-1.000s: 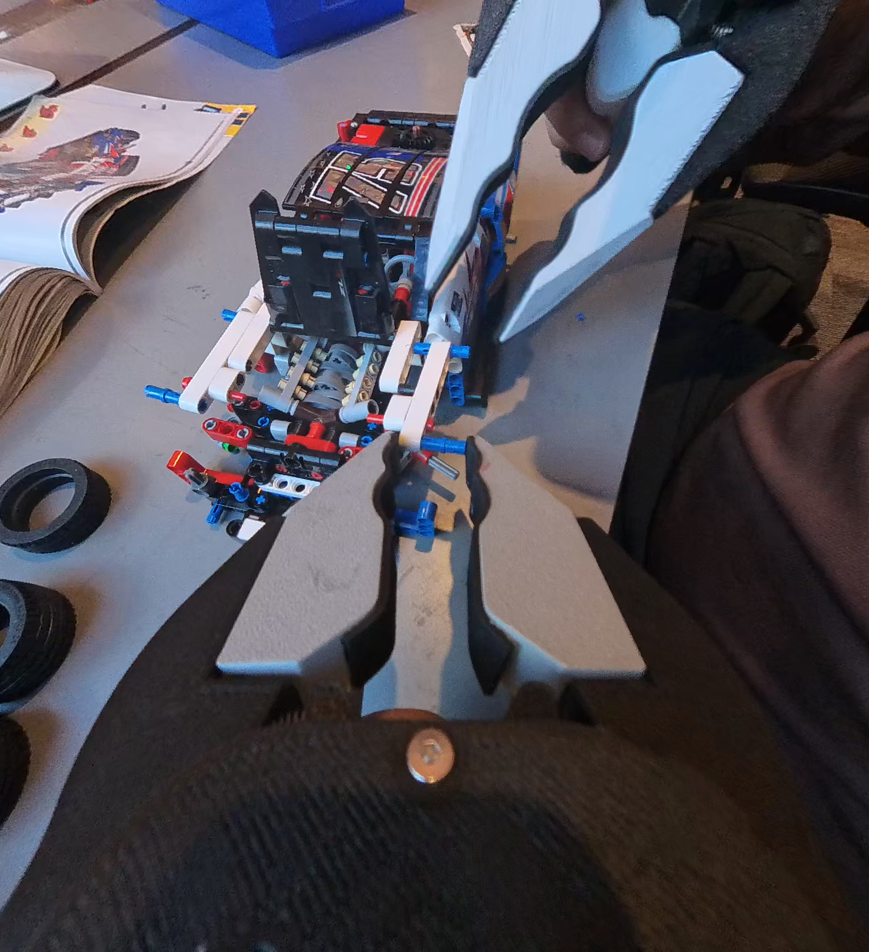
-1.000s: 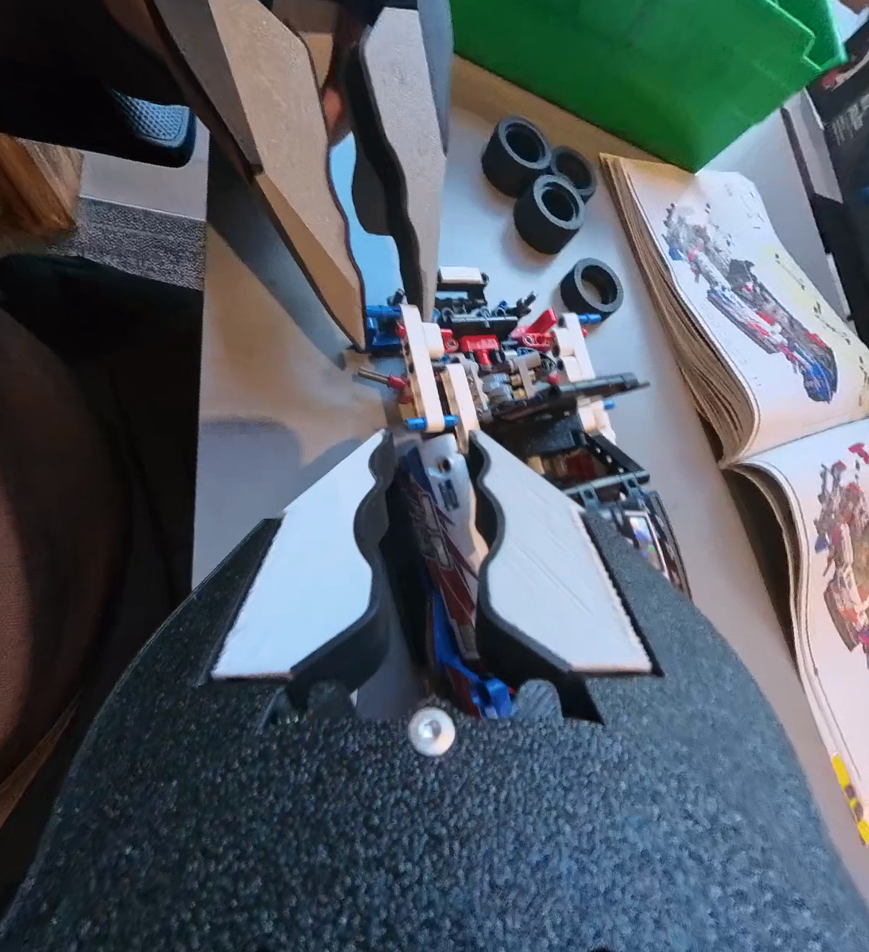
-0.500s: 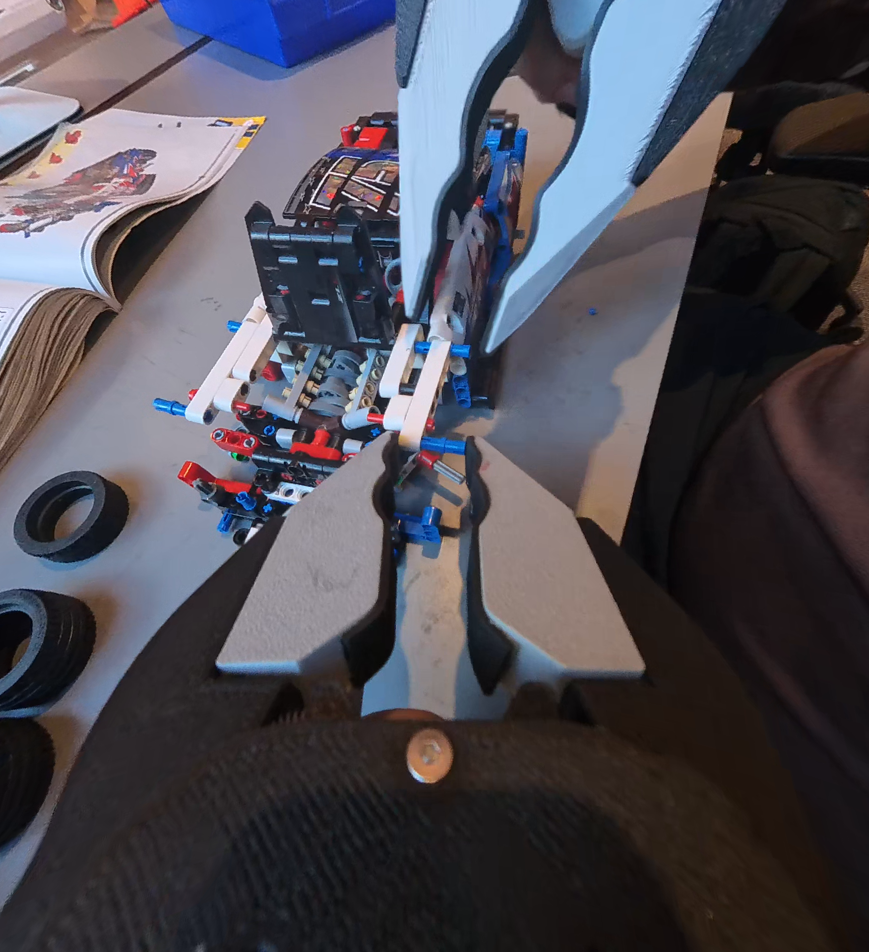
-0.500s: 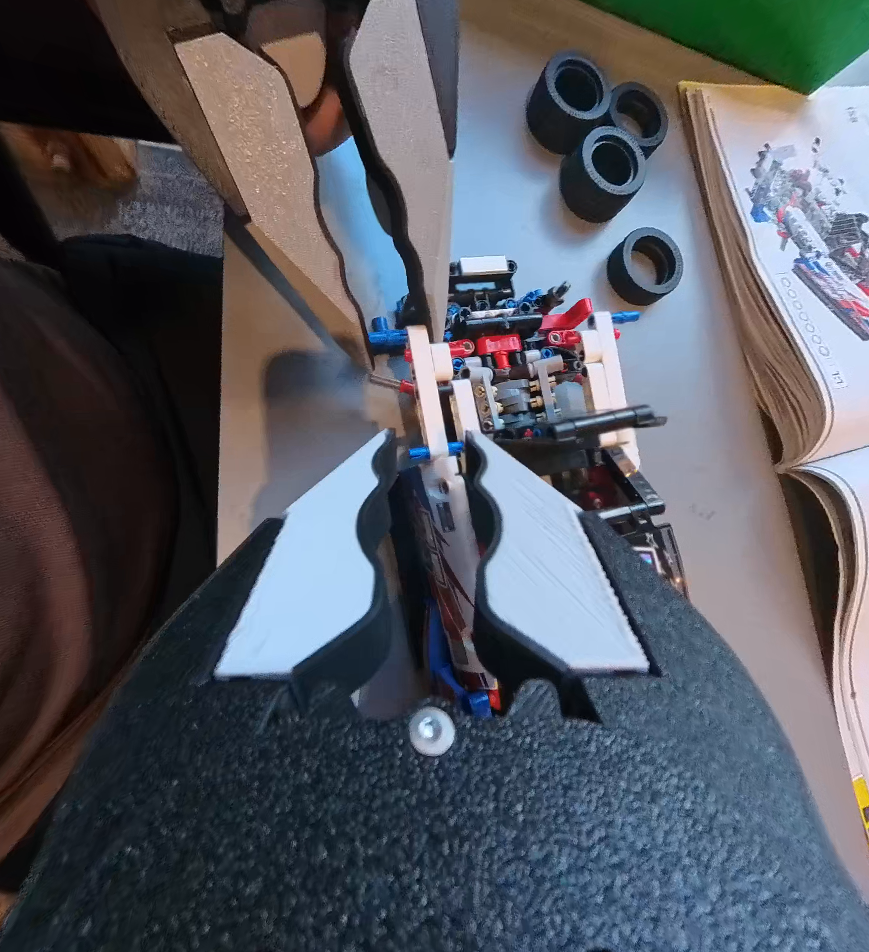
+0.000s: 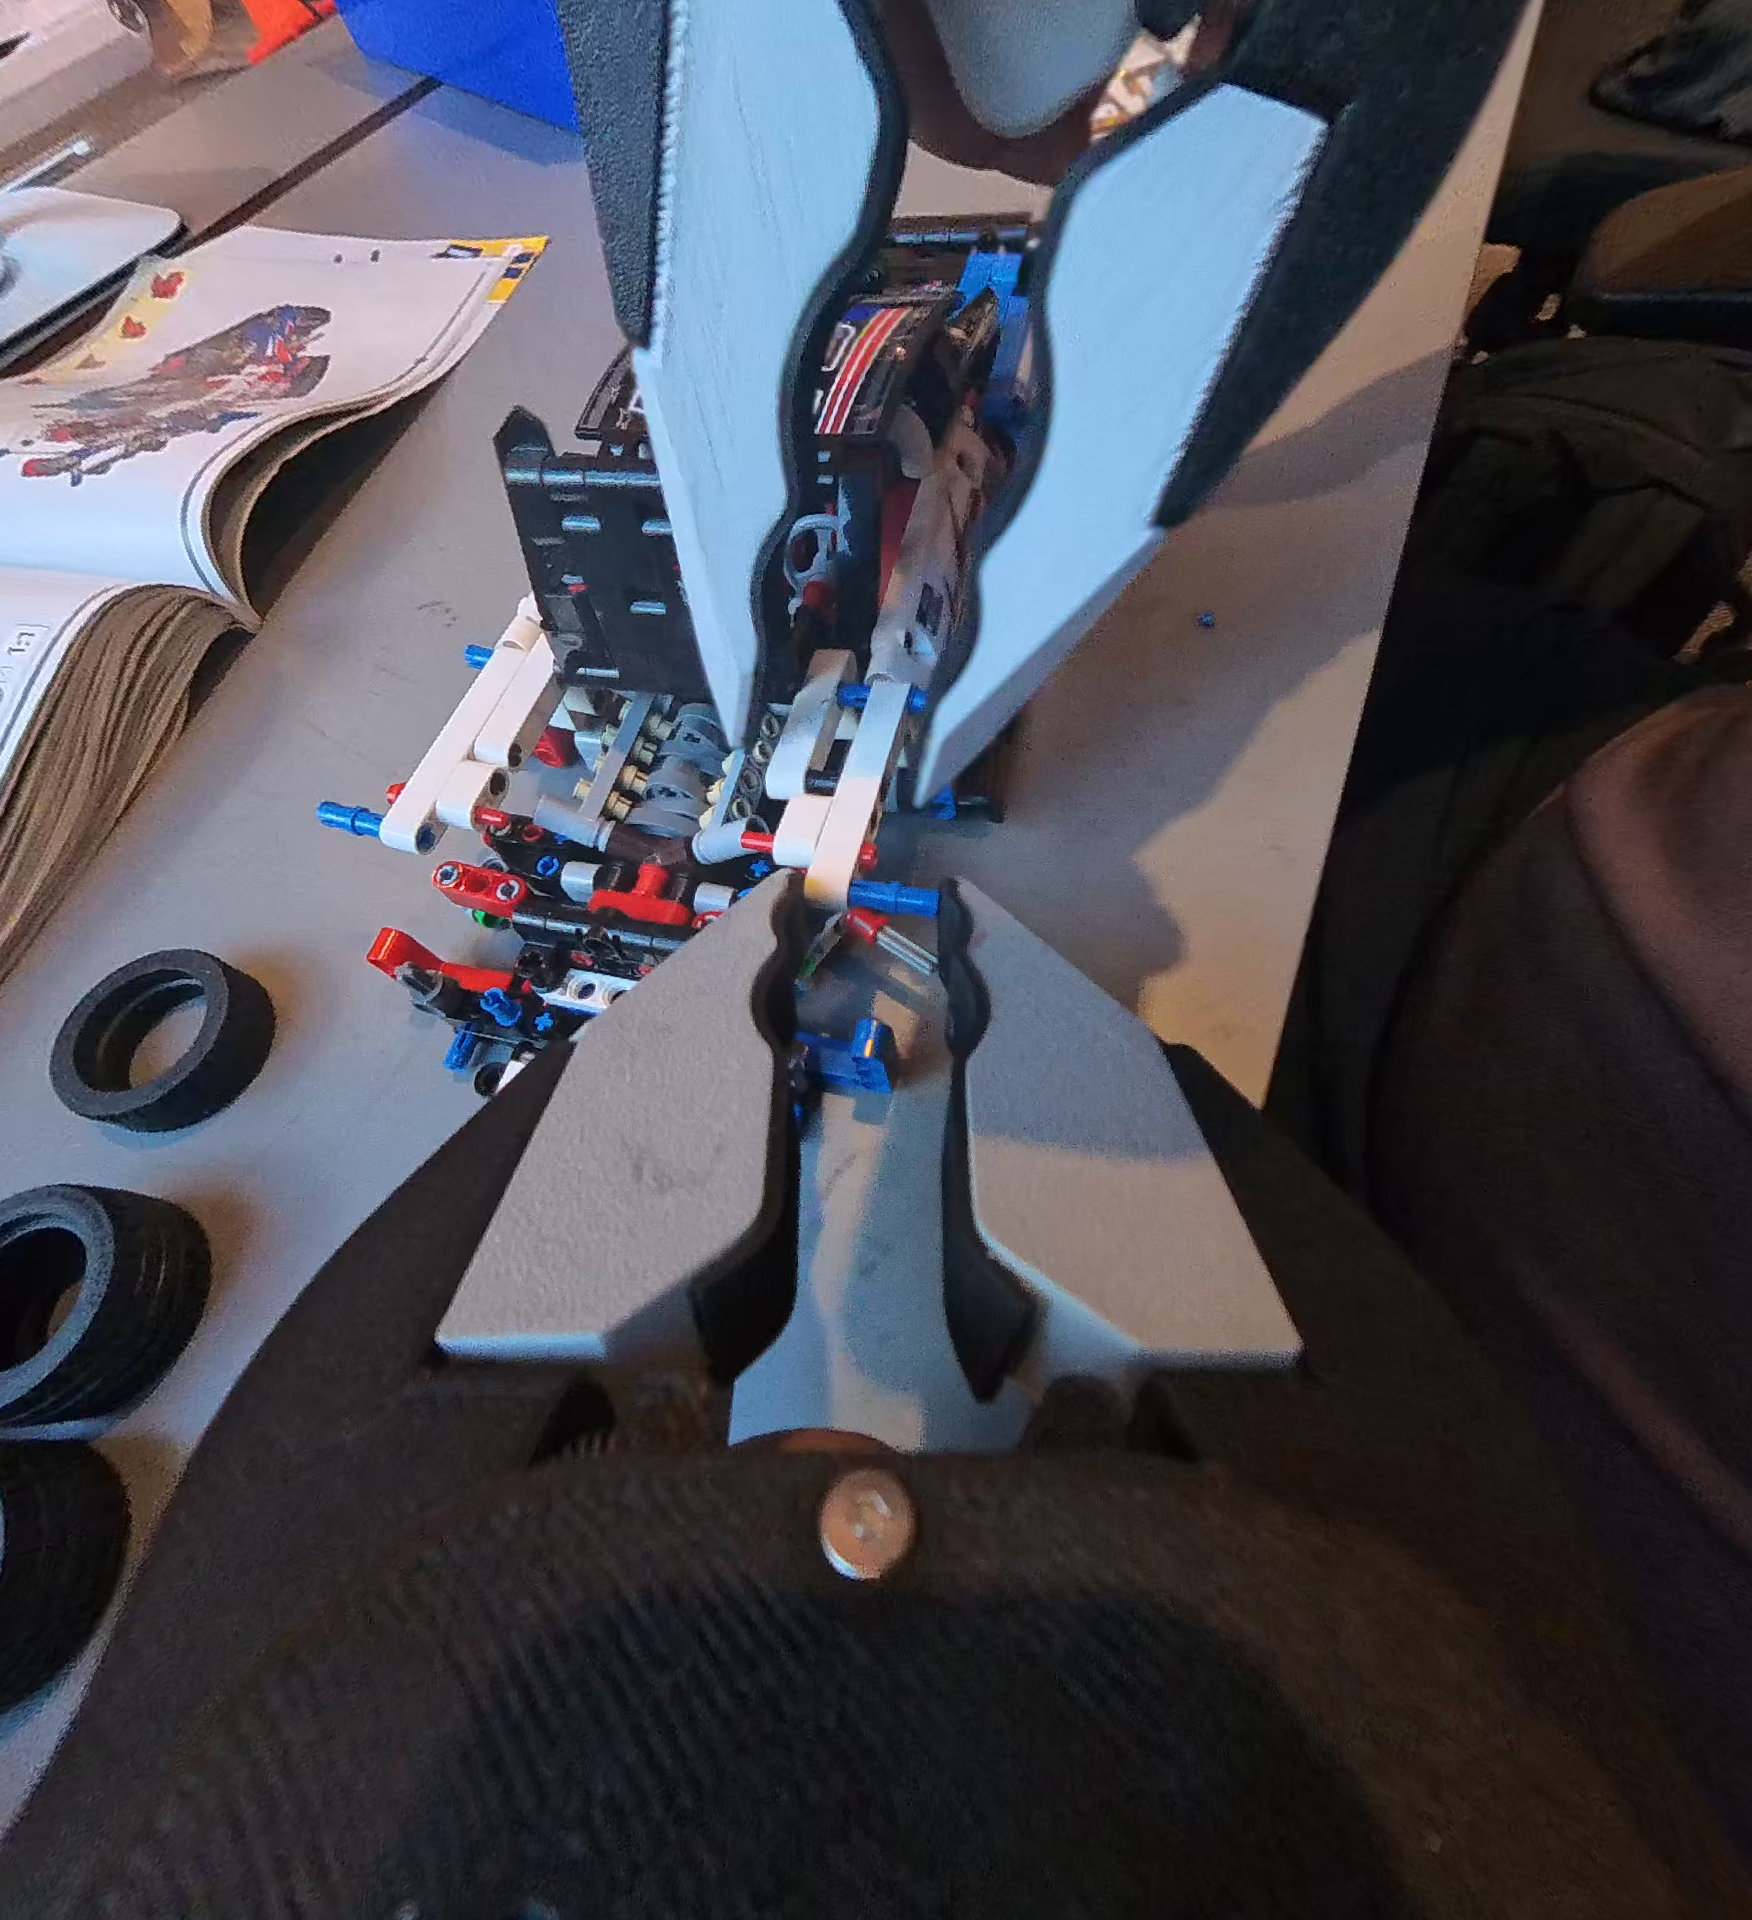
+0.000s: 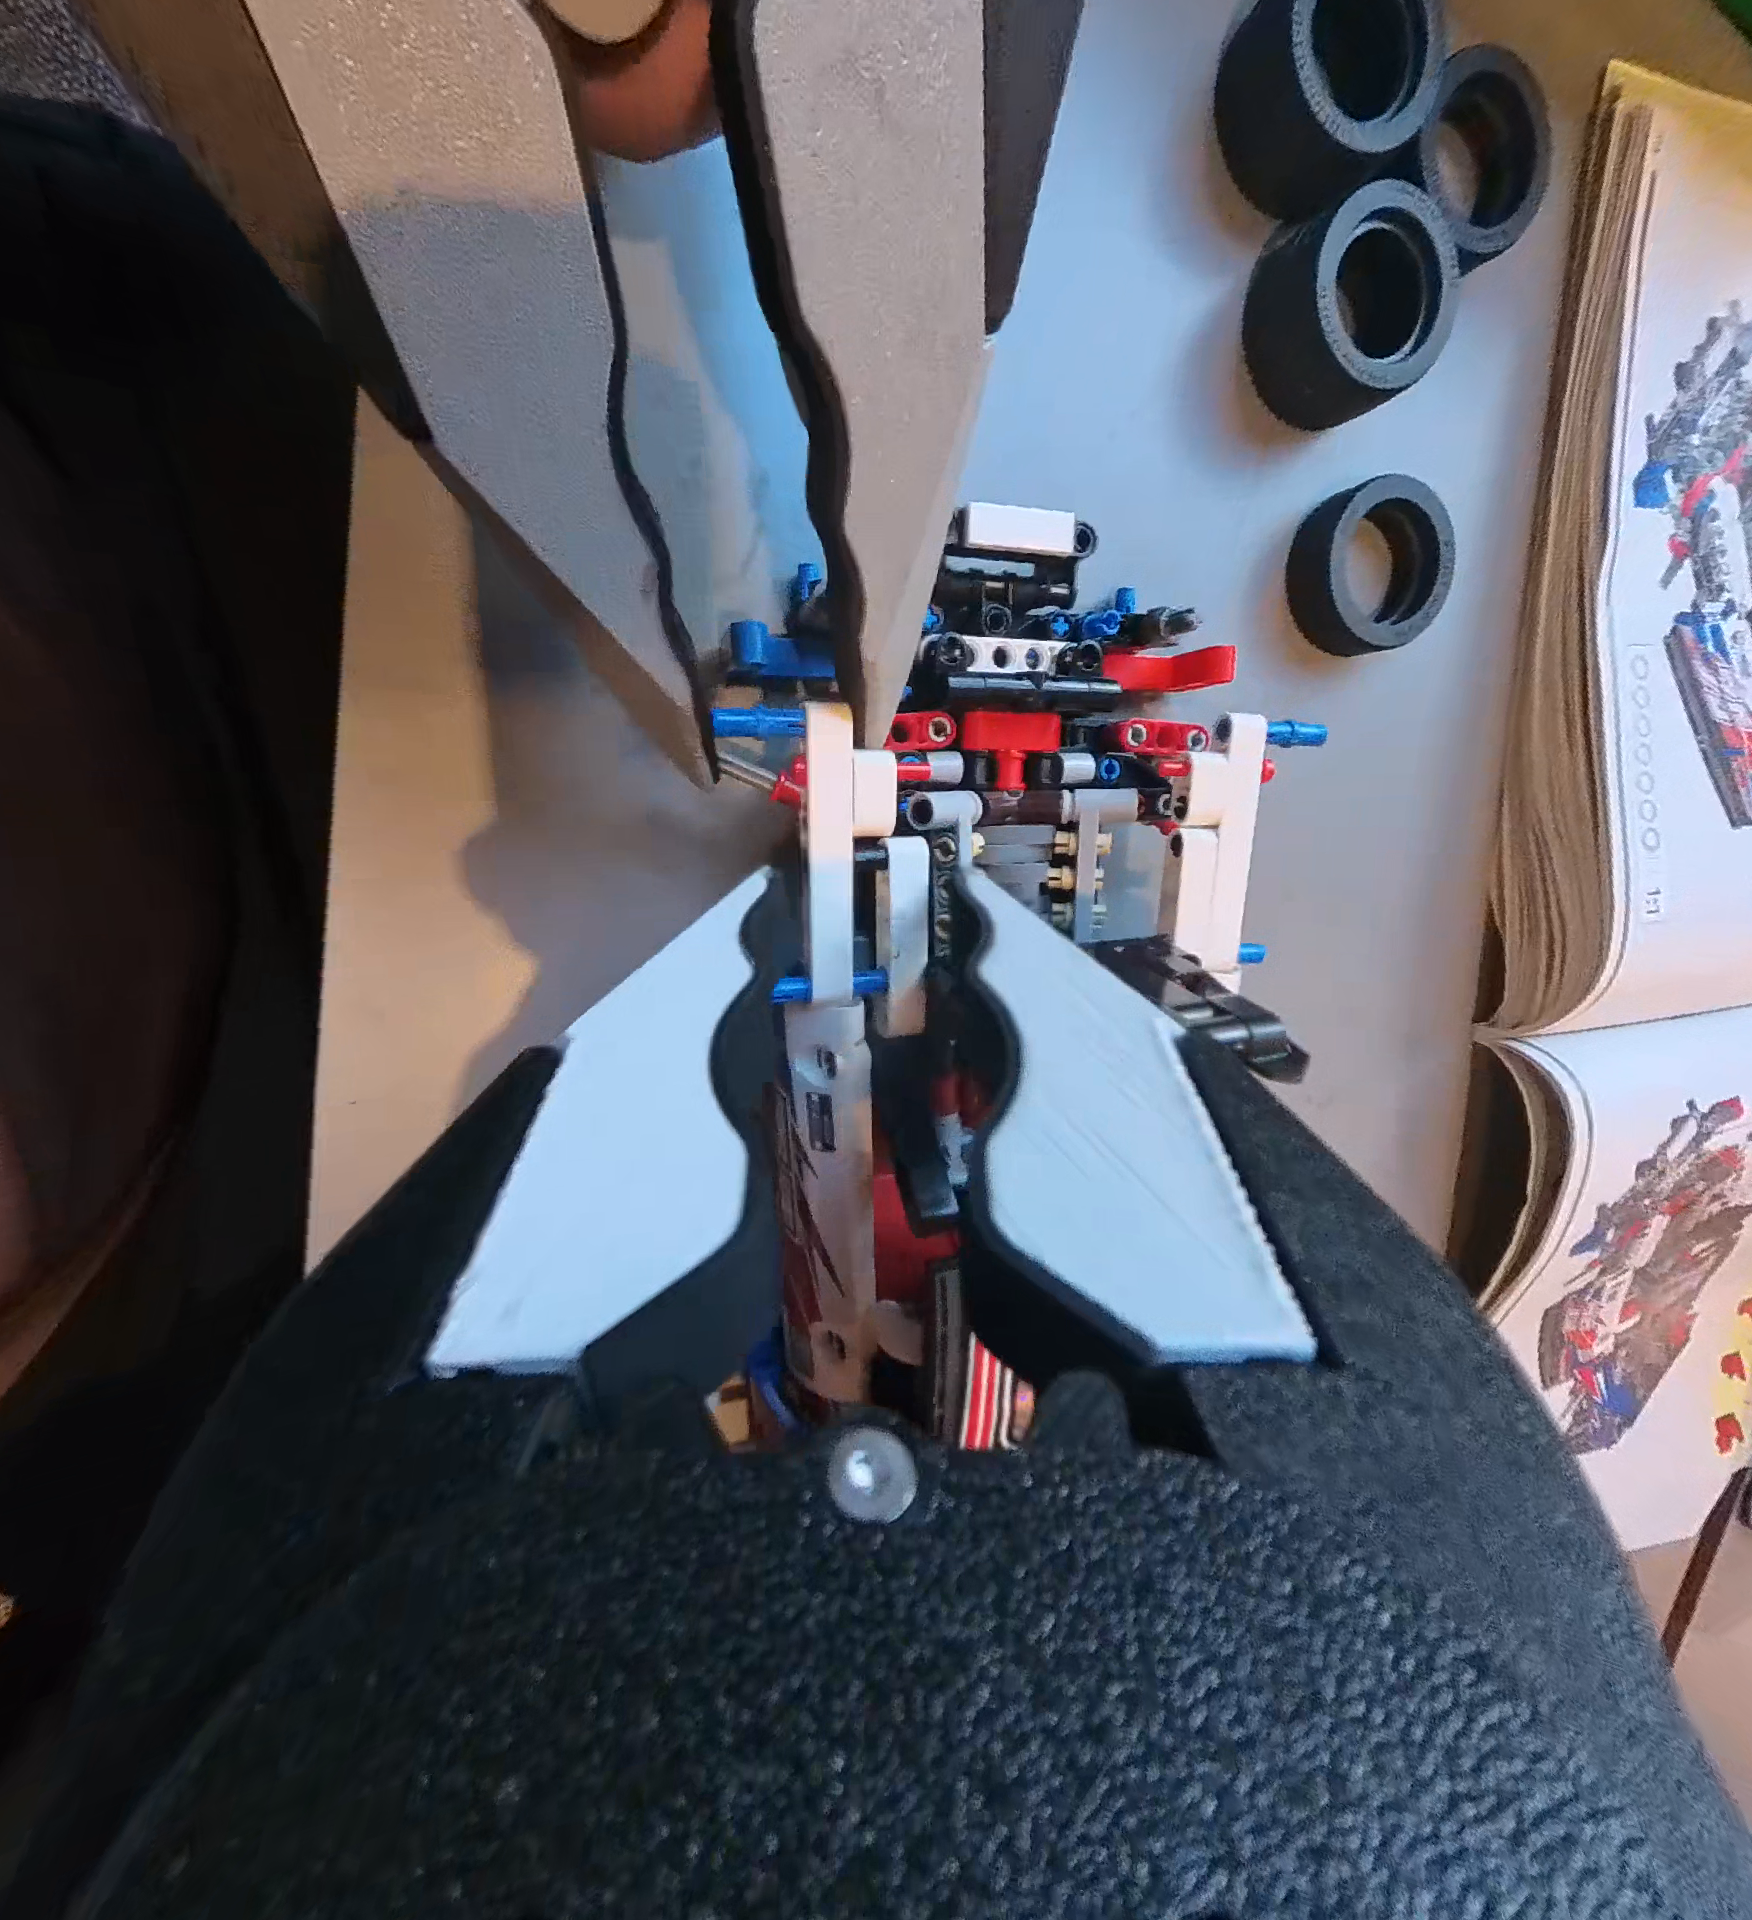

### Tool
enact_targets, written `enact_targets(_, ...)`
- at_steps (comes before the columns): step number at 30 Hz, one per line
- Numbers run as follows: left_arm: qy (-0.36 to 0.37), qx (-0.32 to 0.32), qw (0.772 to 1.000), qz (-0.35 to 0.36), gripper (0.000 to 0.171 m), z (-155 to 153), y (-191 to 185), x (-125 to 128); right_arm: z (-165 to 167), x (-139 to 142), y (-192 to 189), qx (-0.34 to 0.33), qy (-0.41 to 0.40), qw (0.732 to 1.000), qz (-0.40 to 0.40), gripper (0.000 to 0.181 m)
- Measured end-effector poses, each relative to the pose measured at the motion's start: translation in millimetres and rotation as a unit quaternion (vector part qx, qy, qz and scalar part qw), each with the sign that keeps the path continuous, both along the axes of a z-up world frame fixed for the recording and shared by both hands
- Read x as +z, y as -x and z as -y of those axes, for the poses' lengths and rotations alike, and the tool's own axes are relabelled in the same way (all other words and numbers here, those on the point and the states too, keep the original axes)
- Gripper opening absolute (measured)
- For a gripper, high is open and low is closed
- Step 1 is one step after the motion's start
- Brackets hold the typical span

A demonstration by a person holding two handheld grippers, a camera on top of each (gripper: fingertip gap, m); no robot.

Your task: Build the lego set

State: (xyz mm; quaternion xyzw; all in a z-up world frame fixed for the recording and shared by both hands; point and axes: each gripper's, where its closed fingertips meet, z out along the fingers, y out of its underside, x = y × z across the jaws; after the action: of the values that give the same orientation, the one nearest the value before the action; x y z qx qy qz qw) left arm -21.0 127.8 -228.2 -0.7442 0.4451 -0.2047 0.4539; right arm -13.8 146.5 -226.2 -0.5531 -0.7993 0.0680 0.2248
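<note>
The partly built lego model [image 5: 643, 790], black, white, red and blue, stands on the grey table near its edge; it also shows in the right wrist view [image 6: 1048, 748]. My right gripper [image 6: 867, 894] reaches down over it and is shut on the model's stickered side panel and white beams; in the left wrist view it comes from above [image 5: 836, 764]. My left gripper [image 5: 867, 899] is open at the model's near corner, its fingers straddling a blue pin, a short grey axle [image 5: 887, 932] and a blue connector [image 5: 851, 1055]. It shows from above in the right wrist view [image 6: 789, 748].
One loose black tyre [image 5: 160, 1039] lies left of the model, with more tyres [image 5: 51, 1299] nearer me. An open instruction book [image 5: 176, 416] lies beyond them. A blue bin [image 5: 467, 52] stands at the back. The table edge [image 5: 1371, 623] and a person's dark clothing [image 5: 1630, 1143] are at the right. The grippers are tip to tip, or close to it.
My right gripper has slid farther along the model's side toward the white beams. The view of the model has shifted with it. My left gripper has stayed at the corner.
</note>
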Motion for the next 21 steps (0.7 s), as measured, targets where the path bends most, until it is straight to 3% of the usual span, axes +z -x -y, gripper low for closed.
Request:
enact_targets(4, -0.006, 0.002, 1.000, -0.007, 0.022, -1.5, 1.0, -0.6, 0.8, 1.5, -0.1, -0.002, 0.036, 0.999, 0.020, 0.024)
enact_targets(21, -0.005, 0.004, 1.000, -0.011, 0.022, -5.2, 3.5, -2.0, -4.5, 1.2, 5.2, -0.001, 0.005, 0.998, 0.065, 0.024)
